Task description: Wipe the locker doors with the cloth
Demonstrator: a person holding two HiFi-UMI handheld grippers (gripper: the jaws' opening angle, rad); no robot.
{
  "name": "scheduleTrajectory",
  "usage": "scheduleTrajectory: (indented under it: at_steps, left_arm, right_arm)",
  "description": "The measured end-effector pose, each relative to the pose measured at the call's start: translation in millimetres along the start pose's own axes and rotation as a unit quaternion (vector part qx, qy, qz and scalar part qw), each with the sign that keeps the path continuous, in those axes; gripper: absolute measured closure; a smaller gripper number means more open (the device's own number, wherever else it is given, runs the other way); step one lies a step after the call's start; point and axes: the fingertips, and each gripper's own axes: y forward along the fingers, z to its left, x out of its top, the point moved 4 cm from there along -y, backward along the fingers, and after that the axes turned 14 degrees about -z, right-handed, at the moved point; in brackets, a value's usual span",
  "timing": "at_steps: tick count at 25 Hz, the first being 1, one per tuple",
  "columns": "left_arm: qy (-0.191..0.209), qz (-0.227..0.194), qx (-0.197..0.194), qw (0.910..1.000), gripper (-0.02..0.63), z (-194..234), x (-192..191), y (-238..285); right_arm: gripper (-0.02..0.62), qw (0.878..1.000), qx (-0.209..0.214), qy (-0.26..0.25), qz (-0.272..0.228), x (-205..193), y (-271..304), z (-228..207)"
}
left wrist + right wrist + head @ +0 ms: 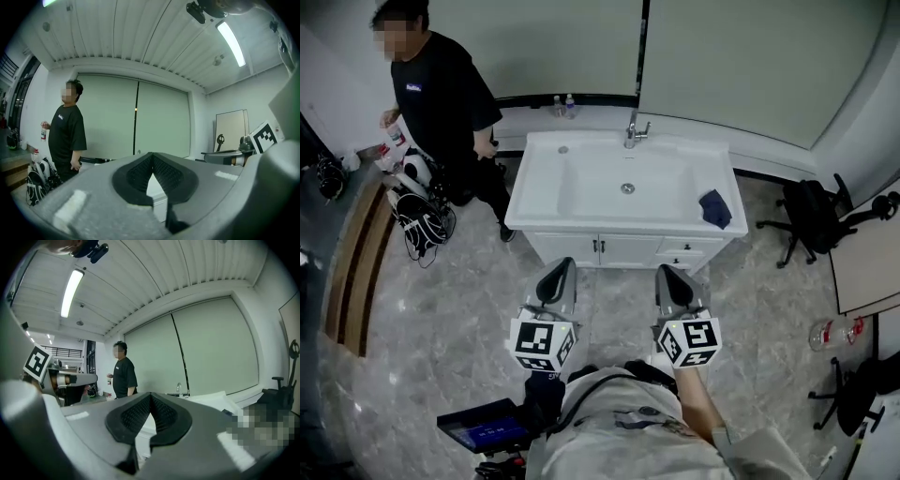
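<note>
Navy cloth (714,208) lies crumpled on the right-hand ledge of the white sink (546,148), just beside the basin and well apart from both grippers. A metal tap (633,131) stands at the back rim, and the cupboard doors (600,249) below face the person holding the tools. The left gripper (561,269) and the right gripper (667,273) are held side by side over the grey marbled floor (441,300), short of the cupboard, both pointing about level toward the sink. Each gripper view shows the ribbed black pads meeting at the tips, so both sets of jaws are closed together with nothing between them. A second person in black (441,103) stands left of the sink. A black office chair (811,216) sits to the right, with a plastic bottle (836,331) lying on the floor nearer the viewer.
</note>
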Motion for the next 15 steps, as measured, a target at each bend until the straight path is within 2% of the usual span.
scheduleTrajectory:
  at_steps: [4,9,11,12,15]
  left_arm:
    - [-0.008,0.012,-0.003,0.9999,0.604,13,-6,-7]
    - [-0.031,0.046,-0.014,0.9983,0.604,21,-33,-15]
    - [-0.034,0.059,-0.025,0.9974,0.604,20,-42,-10]
    - [-0.034,0.064,-0.031,0.9969,0.604,17,-46,-4]
    - [-0.029,0.073,-0.044,0.9959,0.604,12,-53,19]
  right_arm:
    - [0.589,1.000,-0.022,0.005,0.016,-18,0,-6]
    - [0.589,0.996,-0.061,0.014,0.057,-46,-16,-21]
    - [0.580,0.995,-0.068,0.020,0.064,-53,-20,-26]
    - [0.548,0.995,-0.070,0.023,0.069,-57,-21,-30]
    - [0.540,0.993,-0.076,0.034,0.085,-73,-16,-51]
